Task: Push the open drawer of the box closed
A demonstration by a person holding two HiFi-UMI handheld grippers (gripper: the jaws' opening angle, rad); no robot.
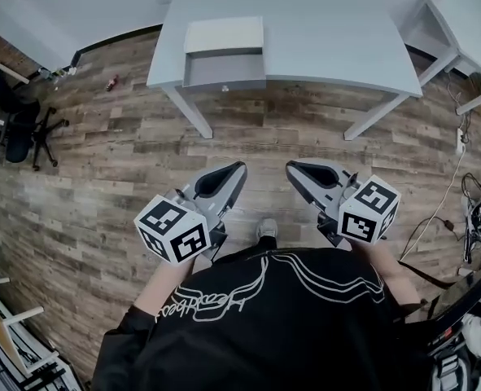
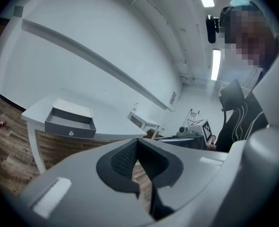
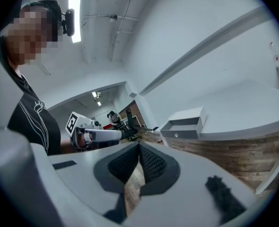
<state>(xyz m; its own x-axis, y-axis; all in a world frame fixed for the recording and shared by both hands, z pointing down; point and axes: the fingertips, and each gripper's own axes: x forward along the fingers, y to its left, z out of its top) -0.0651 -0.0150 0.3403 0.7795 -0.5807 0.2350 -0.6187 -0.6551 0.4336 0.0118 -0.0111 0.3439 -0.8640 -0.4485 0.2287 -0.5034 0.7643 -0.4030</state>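
A small white box (image 1: 224, 36) stands at the near edge of a white table (image 1: 330, 31), its grey drawer (image 1: 224, 70) pulled out toward me. The drawer (image 2: 69, 125) has a small round knob and looks empty; it shows in the right gripper view too, as the drawer (image 3: 182, 131). Both grippers hang over the wooden floor, well short of the table and close to my body. My left gripper (image 1: 241, 168) is shut with nothing in it, jaws together (image 2: 137, 144). My right gripper (image 1: 290, 167) is likewise shut and empty (image 3: 139, 146).
The table's legs (image 1: 191, 112) stand below the box. A second white table (image 1: 460, 31) is at the far right, and cables (image 1: 452, 210) lie on the floor at the right. A black office chair (image 1: 20, 120) stands at the left. A small red object (image 1: 112, 81) lies on the floor.
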